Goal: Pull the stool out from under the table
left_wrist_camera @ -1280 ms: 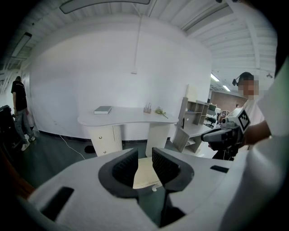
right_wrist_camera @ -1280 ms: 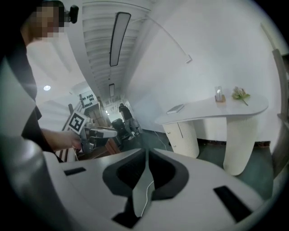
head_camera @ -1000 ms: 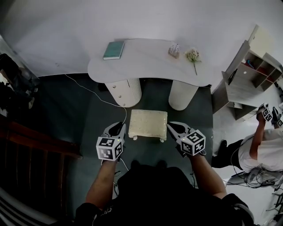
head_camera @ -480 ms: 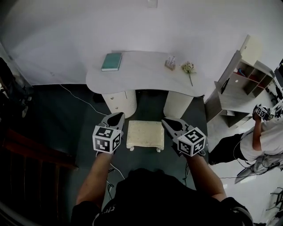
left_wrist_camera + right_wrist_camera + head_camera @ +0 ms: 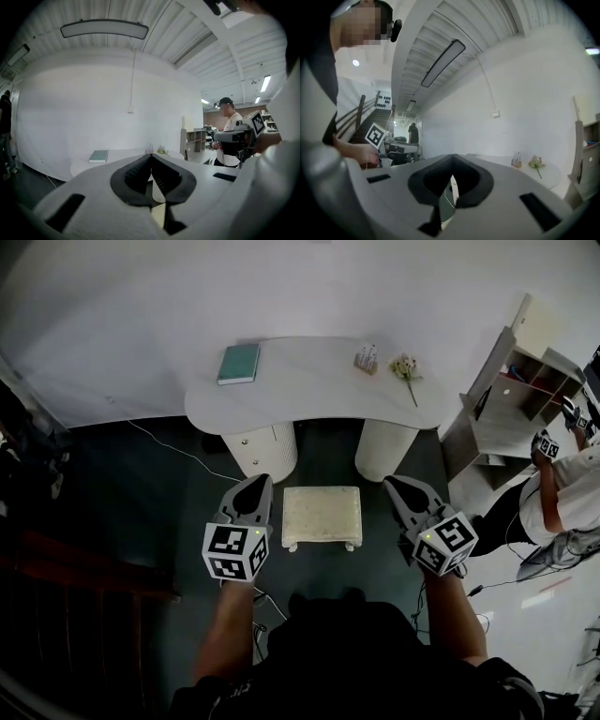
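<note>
I see a teal book [image 5: 238, 363] far ahead of my left gripper [image 5: 260, 482], flowers [image 5: 407, 369] ahead of the right gripper [image 5: 392, 484], shelving [image 5: 511, 399] to its right.

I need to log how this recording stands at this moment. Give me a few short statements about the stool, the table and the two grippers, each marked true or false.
1. The left gripper and the right gripper are both shut with nothing between their jaws. True.
2. The stool is tucked under the table. False: it stands on the dark floor in front of the table's two pedestals, between the grippers.
3. A teal book lies on the left part of the table top in the head view. True.
4. The left gripper is clamped on the stool's edge. False: it is beside the stool, apart from it.
</note>
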{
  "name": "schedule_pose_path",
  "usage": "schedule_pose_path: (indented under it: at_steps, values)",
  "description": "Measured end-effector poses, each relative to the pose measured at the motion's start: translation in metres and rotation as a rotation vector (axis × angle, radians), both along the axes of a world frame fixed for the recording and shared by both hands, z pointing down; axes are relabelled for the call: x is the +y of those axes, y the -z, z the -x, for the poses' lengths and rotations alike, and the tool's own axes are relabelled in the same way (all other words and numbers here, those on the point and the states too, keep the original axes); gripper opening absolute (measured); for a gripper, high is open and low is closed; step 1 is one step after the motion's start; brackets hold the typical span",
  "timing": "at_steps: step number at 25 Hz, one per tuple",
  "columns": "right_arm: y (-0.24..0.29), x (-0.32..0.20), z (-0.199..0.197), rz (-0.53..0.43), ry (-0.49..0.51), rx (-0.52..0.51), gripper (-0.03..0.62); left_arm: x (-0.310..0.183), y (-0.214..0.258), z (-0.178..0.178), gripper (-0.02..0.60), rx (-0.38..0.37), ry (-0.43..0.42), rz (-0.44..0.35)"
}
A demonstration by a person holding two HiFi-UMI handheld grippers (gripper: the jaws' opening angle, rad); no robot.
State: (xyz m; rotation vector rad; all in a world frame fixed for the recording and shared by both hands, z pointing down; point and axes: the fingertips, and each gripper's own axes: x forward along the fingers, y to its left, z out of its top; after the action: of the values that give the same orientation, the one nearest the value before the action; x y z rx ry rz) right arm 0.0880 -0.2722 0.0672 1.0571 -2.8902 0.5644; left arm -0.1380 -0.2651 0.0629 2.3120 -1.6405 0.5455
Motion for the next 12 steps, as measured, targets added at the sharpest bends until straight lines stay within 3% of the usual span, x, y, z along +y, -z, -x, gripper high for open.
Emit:
schedule_pose_path:
  at_steps: [6, 12]
  values:
    - [-0.007, 0.011, 0.011, 0.034, 0.03, -0.008, 0.003, 0.02, -0.022, 0.034, 0.009, 0.056, 0.093, 0.05]
    - [-0.016, 0.013, 0.02, 0.061, 0.039, -0.013, 0.003, 0.018, -0.025, 0.026, 0.009, 0.03, 0.064, 0.068]
